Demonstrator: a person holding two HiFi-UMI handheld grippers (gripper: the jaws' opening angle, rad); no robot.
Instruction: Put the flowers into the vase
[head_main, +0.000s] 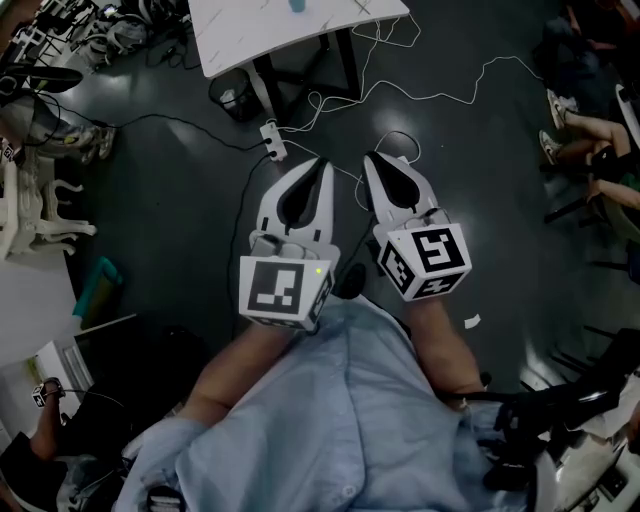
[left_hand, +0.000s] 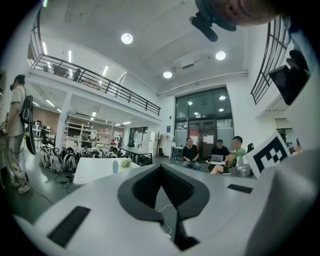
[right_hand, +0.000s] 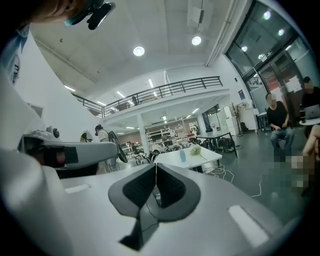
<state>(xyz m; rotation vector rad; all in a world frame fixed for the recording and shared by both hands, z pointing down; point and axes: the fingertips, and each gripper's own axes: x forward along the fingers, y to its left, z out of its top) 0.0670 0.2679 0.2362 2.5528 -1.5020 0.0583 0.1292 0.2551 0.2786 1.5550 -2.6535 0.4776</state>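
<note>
Left gripper and right gripper (2 side by side) have jaws pressed together, empty, well apart from the table.

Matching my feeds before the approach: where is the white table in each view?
Head view: white table at the top edge.
Left gripper view: white table left of centre.
Right gripper view: white table just right of centre.
Shared landmark: the blue vase on it.

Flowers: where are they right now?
In the right gripper view, the flowers lie on the white table some way ahead, just right of the small blue vase.
</note>
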